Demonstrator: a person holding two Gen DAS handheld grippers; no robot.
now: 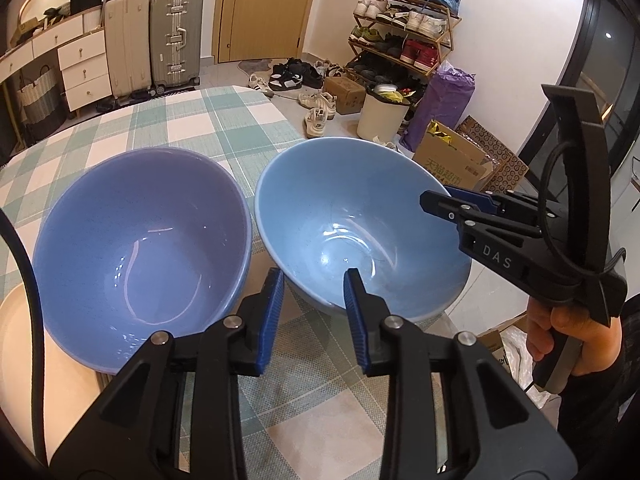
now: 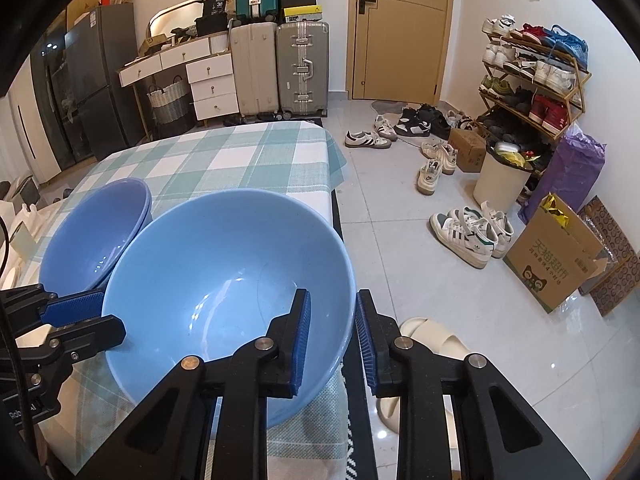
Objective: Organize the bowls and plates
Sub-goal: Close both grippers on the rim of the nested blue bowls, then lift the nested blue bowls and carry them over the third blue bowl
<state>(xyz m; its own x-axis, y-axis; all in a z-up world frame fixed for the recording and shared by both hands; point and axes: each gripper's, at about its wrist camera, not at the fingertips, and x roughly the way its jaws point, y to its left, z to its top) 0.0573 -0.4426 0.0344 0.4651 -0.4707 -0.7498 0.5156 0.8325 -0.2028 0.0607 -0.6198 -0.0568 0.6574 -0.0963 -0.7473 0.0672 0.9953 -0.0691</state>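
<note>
A light blue bowl (image 1: 352,220) (image 2: 224,272) stands at the right edge of the checked table (image 1: 180,120) (image 2: 240,152). My left gripper (image 1: 314,274) (image 2: 96,312) is shut on its near rim, one pad inside and one outside. My right gripper (image 2: 333,294) (image 1: 428,198) is shut on the same bowl's right rim, and a hand (image 1: 560,340) holds it. Just to the left, a darker blue bowl (image 1: 140,232) (image 2: 96,232) seems to sit nested in another bowl like it. I cannot tell whether the two bowls' rims touch.
A cream plate-like piece (image 1: 16,340) shows at the table's near left. Right of the table the floor drops away, with a slipper (image 2: 432,336), loose shoes (image 2: 468,236), a cardboard box (image 2: 552,264) and a white bin (image 2: 500,180).
</note>
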